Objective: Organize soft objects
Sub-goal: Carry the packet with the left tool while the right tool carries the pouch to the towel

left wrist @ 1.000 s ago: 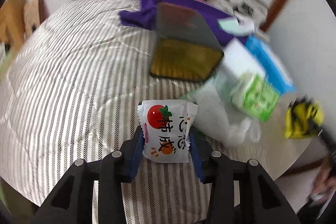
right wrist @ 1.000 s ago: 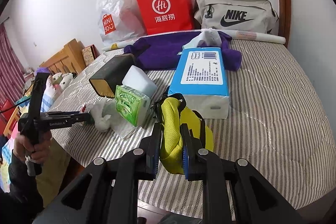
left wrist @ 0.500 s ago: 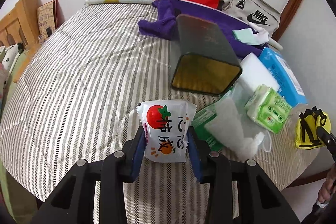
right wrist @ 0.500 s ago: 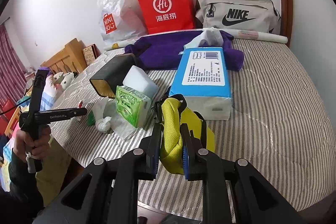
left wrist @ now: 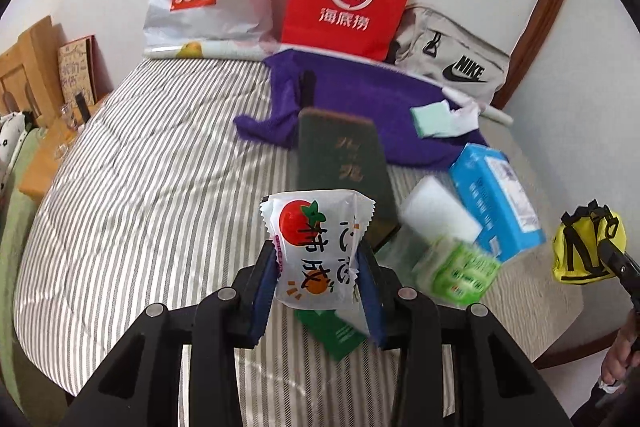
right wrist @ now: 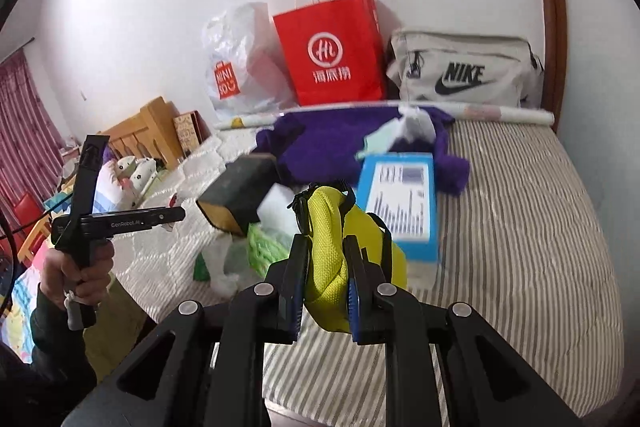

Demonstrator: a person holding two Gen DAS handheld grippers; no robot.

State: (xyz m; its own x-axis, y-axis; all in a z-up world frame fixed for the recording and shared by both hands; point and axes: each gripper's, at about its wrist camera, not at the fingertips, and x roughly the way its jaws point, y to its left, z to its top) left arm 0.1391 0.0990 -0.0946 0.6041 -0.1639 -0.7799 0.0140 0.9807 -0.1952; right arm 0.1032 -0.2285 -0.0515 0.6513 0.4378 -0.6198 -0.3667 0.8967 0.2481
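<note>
left claw grips snack packet — right claw grips yellow pouch.

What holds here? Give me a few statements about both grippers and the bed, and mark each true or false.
1. The left gripper is shut on a white snack packet. True.
2. The right gripper is open and holds nothing. False: it is shut on a yellow pouch.
3. A red paper bag stands against the wall beside a grey Nike bag. True.
4. The blue tissue pack lies on the floor. False: it lies on the striped bed.
5. A purple cloth lies on the bed. True.
</note>
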